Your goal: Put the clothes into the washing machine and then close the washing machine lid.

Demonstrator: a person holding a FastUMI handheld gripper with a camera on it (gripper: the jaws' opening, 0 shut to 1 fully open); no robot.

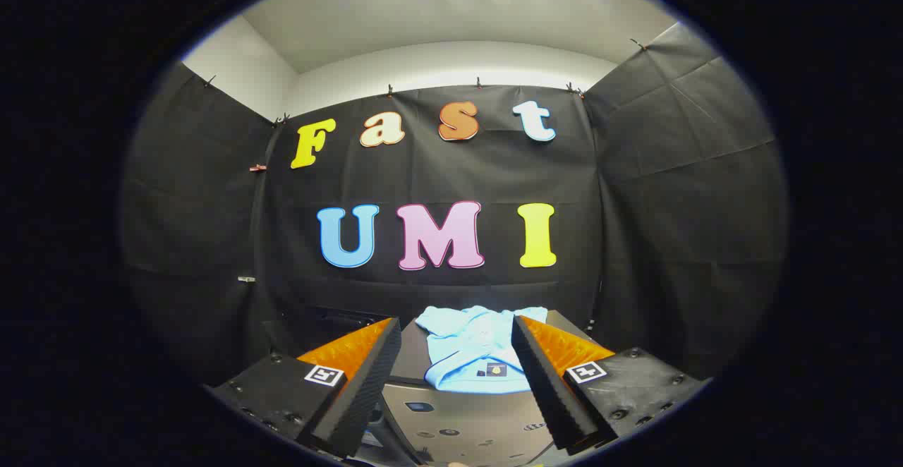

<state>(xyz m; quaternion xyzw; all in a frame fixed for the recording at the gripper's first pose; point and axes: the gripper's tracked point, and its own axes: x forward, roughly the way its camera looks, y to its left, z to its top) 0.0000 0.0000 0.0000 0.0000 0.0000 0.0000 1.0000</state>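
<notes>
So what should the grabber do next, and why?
Probably ease forward and down toward the light blue shirt. The gripper has its jaws spread wide and holds nothing, and the shirt lies just ahead between them on the grey washing machine top.

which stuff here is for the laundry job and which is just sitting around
For the job:
- light blue folded shirt, lying between and just beyond the open fingers
- grey flat top of the washing machine under it
- gripper, fingers spread, holding nothing

Just there:
- black cloth wall of the booth
- small clips pinning the cloth
</notes>
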